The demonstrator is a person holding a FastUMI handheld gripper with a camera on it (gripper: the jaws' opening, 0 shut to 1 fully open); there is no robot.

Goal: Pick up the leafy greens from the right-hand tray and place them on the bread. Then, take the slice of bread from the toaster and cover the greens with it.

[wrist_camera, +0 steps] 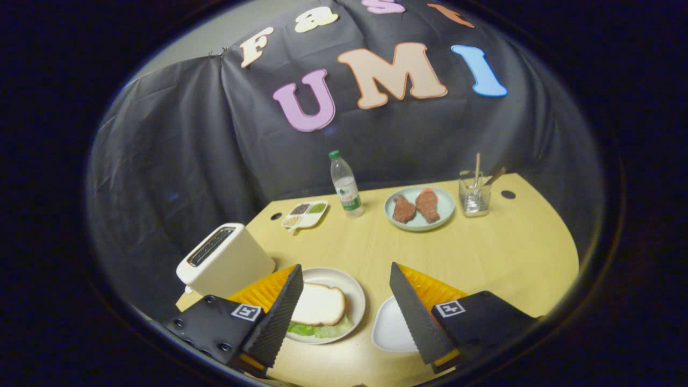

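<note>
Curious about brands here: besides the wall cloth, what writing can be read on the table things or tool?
Bottle label: printed, but too small and blurred to read.
Square markers on the gripper: patterns, no words; its jaws stand open, bread between them.
Nothing else bears text.

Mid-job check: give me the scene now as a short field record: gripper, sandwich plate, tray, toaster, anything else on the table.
gripper: open, fingers spread, holding nothing
round white plate: between the fingers; white bread slice lying on green leafy greens
white right-hand tray: by the right finger, no greens in it
white toaster: beyond the left finger; slot contents unclear
far table: clear plastic water bottle, pale green plate with meat pieces, clear glass cup with sticks, small divided dish
</note>
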